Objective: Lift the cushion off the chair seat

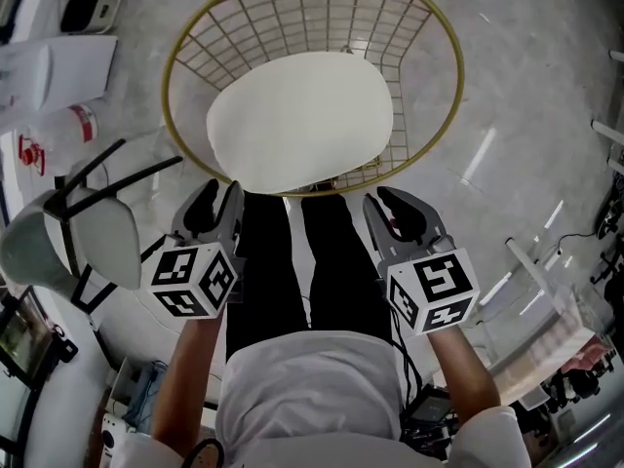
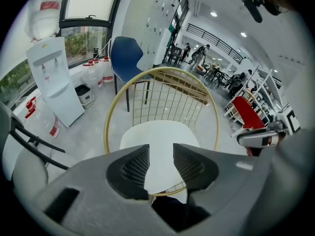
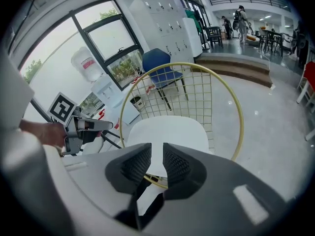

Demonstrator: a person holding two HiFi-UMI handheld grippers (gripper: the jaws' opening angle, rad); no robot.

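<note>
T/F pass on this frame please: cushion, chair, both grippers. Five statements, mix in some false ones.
1. The white cushion lies on the seat of the gold wire chair. True.
2. The left gripper is clamped on the cushion's edge. False: its jaws stand apart with nothing gripped, and the cushion lies beyond them.
3. The right gripper has its jaws apart and holds nothing. True.
4. The cushion's chair is blue. False: it is gold wire. The blue chair stands behind it.
5. The cushion has been lifted clear of the chair. False: it is on the seat.
</note>
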